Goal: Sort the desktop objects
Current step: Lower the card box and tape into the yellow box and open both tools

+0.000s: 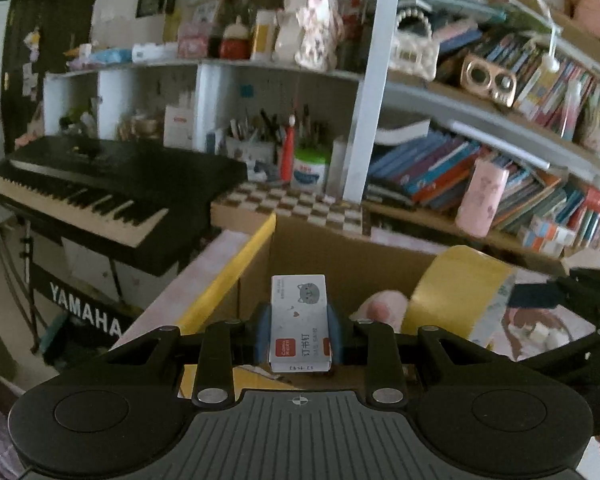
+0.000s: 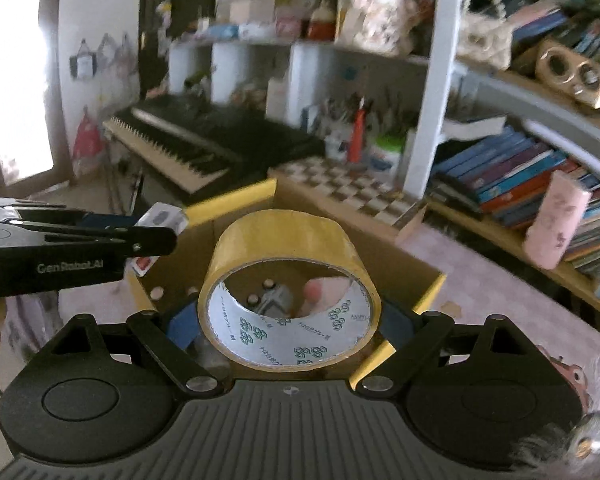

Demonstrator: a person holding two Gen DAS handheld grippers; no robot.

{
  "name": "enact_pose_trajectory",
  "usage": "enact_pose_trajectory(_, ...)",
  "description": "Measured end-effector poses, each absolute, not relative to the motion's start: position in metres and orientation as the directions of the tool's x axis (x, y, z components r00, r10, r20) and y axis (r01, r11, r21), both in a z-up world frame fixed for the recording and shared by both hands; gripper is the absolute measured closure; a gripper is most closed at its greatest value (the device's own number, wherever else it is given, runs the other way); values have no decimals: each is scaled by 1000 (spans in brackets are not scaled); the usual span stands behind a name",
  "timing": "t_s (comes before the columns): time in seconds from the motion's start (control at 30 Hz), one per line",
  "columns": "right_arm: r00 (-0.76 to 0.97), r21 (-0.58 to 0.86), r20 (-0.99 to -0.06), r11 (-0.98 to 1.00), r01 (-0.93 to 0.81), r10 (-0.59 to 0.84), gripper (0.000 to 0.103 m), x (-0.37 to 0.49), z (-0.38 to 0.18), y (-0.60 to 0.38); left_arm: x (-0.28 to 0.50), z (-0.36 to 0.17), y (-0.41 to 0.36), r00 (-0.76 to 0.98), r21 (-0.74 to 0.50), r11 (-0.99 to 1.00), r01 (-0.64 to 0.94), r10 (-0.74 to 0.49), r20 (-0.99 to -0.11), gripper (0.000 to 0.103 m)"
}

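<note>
tape roll (image 2: 288, 276) above cardboard box (image 2: 380, 248), staple box (image 2: 162, 216) left.

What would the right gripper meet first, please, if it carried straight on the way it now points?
Probably the open cardboard box: the right gripper, shut on the yellow tape roll, points down into it, towards small items and a pink thing on its floor. Depth is unclear.

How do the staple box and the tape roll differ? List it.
The staple box is a small white rectangular carton; the tape roll is a wide yellow ring. The left gripper holds the box nearly shut; the right gripper stands wide around the roll. Both hang over the cardboard box.
</note>
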State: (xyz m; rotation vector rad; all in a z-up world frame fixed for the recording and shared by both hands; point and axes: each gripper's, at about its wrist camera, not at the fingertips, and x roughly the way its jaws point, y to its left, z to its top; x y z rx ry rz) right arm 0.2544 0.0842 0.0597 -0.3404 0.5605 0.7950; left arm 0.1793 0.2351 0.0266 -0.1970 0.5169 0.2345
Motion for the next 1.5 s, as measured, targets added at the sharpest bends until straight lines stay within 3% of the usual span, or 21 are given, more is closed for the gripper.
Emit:
enact_pose_trajectory(0.53, 378, -16, -777, 583, -812, 504, 14, 299, 20, 120, 245, 2, 238, 763, -57, 980, -189, 110, -637, 74)
enact_pose_trajectory(0.97, 354, 13, -783, 582, -813, 512, 13, 308, 14, 123, 254, -17, 237, 701, -52, 982, -179, 91, -707, 74)
enact_pose_trajectory(1.07, 364, 14, -771, 587, -809, 522, 13, 307, 14, 121, 251, -15, 236, 714, -54, 979, -196, 105, -692, 61)
enact_pose_trajectory(1.13, 374, 12, -761, 588, -809, 530, 13, 302, 15, 119, 246, -11, 235, 736, -61, 975, -212, 118, -666, 44)
enact_pose_trajectory(1.5, 489, 6, -654, 650, -760, 577, 13, 278, 34, 85, 220, 14, 223, 811, -85, 973, -213, 128, -571, 36)
